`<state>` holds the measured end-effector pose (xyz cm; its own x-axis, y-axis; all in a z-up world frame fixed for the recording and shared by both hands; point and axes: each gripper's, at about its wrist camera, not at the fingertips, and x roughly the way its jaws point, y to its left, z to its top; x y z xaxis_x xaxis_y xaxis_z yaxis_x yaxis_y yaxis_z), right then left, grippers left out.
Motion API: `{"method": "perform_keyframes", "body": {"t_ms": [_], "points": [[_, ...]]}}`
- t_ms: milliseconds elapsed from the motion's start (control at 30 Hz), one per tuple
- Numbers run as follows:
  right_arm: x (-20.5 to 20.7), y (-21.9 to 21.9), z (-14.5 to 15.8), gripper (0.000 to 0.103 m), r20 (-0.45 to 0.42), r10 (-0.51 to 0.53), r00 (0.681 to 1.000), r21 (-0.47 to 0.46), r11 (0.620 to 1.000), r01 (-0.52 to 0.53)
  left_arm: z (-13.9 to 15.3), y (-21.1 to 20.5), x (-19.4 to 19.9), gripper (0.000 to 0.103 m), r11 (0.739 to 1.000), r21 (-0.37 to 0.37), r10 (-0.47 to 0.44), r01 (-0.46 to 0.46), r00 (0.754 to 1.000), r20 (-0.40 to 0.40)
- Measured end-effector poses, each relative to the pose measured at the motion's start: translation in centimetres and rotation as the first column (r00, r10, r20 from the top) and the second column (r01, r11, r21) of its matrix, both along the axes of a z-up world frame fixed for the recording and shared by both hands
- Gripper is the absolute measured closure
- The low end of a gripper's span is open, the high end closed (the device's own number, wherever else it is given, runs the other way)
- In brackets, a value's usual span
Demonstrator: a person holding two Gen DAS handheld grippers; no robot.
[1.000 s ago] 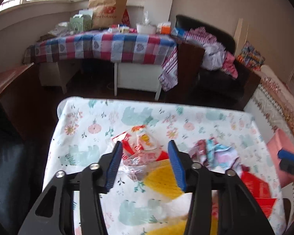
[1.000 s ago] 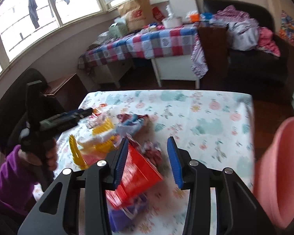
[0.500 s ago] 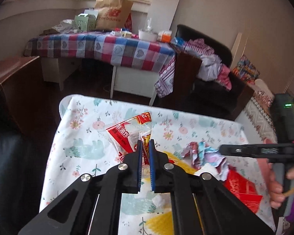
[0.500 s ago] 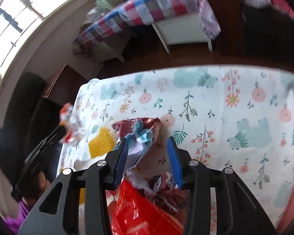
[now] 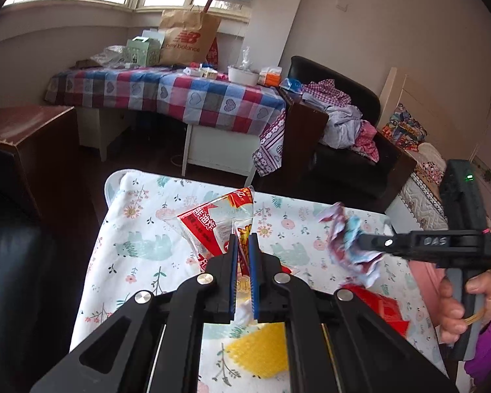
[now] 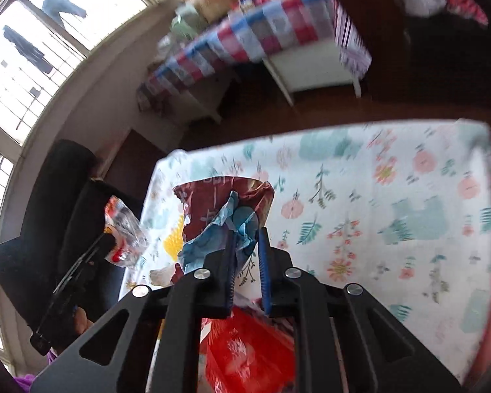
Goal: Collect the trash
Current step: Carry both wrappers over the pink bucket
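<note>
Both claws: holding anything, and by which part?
Left claw: shut on clear red-printed wrapper, near lower edge. Right claw: closing on crumpled blue-and-maroon wrapper, at its near end.

Black tongs (image 5: 242, 245) with blue ribbed pads, silver screws, purple sleeve (image 5: 487, 344)

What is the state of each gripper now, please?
Left gripper: shut on clear red-printed plastic wrapper.
Right gripper: closing on crumpled blue and maroon wrapper.
</note>
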<state>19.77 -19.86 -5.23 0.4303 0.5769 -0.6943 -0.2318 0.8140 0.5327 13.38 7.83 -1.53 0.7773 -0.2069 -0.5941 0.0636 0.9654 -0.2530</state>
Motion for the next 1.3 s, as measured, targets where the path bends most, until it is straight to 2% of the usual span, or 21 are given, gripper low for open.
{"method": "perform_keyframes", "body": {"t_ms": [167, 300, 533, 633, 767, 867, 1133, 1300], "points": [[-3.5, -2.4, 2.5, 0.090, 0.111, -0.059, 0.992, -0.036, 0.997, 0.063, 1.5, -1.2, -1.8, 0.097, 1.000, -0.009, -0.023, 0.023, 0.999, 0.026], [-7.6, -4.8, 3.4, 0.090, 0.231, -0.135, 0.964, -0.106, 0.981, 0.163, 2.4, -2.9, -3.3, 0.097, 0.998, -0.009, -0.062, 0.062, 0.997, 0.036], [-13.3, -10.8, 2.6, 0.090, 0.289, -0.283, 0.915, -0.134, 0.934, 0.332, 3.1, -6.6, -4.9, 0.097, 0.989, -0.007, -0.147, 0.147, 0.989, 0.034], [-15.1, -14.1, 3.0, 0.090, 0.319, -0.363, 0.875, -0.140, 0.895, 0.423, 3.5, -8.9, -5.0, 0.097, 0.981, -0.014, -0.191, 0.192, 0.981, 0.032], [-17.3, -18.1, 3.6, 0.090, 0.375, -0.468, 0.801, -0.131, 0.828, 0.545, 4.7, -13.0, -5.2, 0.097, 0.962, -0.014, -0.270, 0.271, 0.962, 0.041], [-18.3, -20.4, 3.9, 0.090, 0.404, -0.513, 0.757, -0.132, 0.787, 0.603, 5.4, -15.7, -5.5, 0.097, 0.945, 0.003, -0.327, 0.327, 0.943, 0.058], [-20.5, -24.2, 3.8, 0.090, 0.449, -0.556, 0.700, -0.132, 0.733, 0.667, 5.8, -23.3, -5.5, 0.097, 0.898, 0.013, -0.440, 0.440, 0.897, 0.051], [-21.9, -25.9, 3.8, 0.090, 0.461, -0.569, 0.680, -0.139, 0.711, 0.689, 5.4, -28.1, -5.8, 0.097, 0.863, 0.015, -0.506, 0.506, 0.862, 0.037]]}}
